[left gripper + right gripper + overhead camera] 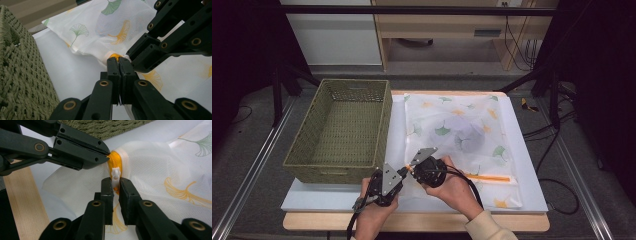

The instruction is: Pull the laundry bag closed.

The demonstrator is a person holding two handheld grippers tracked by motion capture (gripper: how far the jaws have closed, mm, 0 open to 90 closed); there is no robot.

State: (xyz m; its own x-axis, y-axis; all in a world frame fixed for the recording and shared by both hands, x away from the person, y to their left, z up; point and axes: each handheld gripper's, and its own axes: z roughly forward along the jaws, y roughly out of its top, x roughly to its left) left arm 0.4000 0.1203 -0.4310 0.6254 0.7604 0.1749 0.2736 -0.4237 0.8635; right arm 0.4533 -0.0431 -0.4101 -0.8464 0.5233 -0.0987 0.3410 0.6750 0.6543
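Two grippers meeting at the mesh laundry bag's [462, 135] corner nearest the wicker basket [343, 127]: left gripper [117, 60] clenched on the orange zipper end [113, 161] to anchor it, right gripper [115, 181] pinching the white zipper pull [115, 173], ready for sliding.

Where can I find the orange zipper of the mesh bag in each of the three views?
High view: orange zipper along the bag's near edge, lower centre.
Left gripper view: orange end above the shut jaws, centre.
Right gripper view: orange end, upper centre.
Shared landmark: green basket.
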